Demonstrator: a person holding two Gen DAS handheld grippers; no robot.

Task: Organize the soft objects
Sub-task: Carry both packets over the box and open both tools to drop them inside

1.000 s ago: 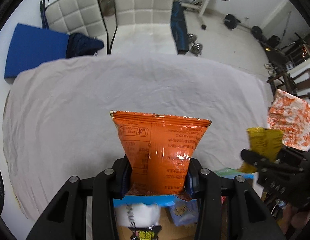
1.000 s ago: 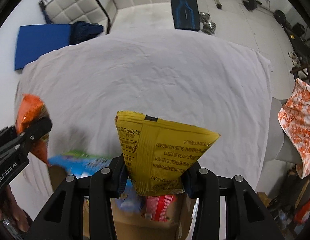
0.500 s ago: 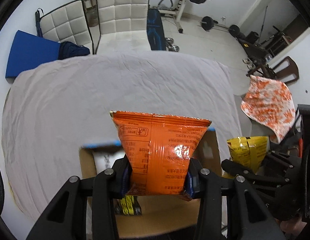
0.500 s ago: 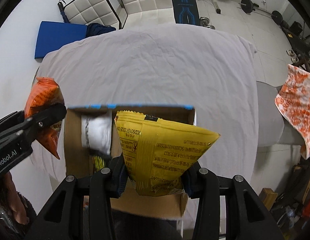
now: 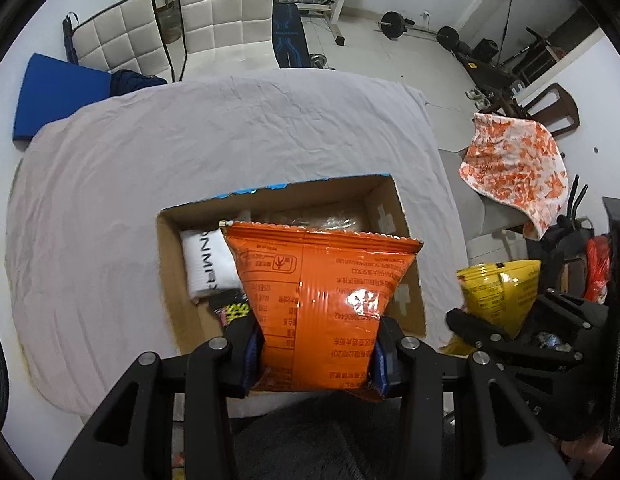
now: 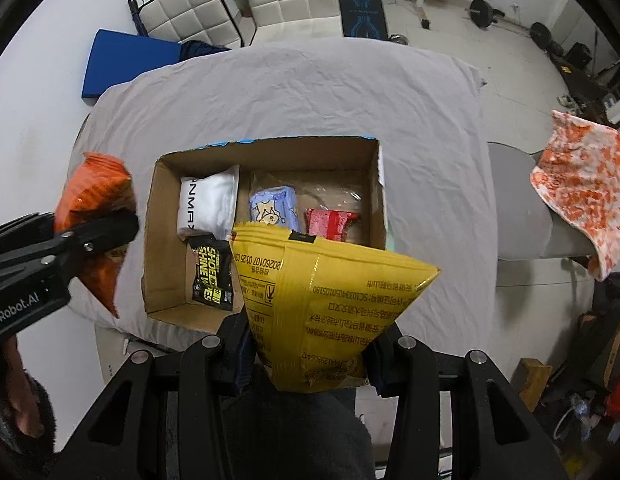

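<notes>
Left gripper (image 5: 315, 354) is clamping a crinkly orange foil snack bag (image 5: 317, 300), right gripper (image 6: 310, 360) is clamping a yellow foil snack bag (image 6: 321, 300); both are hanging above the open brown cardboard box (image 6: 162, 240) sitting on the grey-sheeted table (image 6: 290, 92).

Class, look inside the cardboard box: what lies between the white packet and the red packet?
In the right wrist view, a pale blue packet lies between the white packet and red packet.
</notes>
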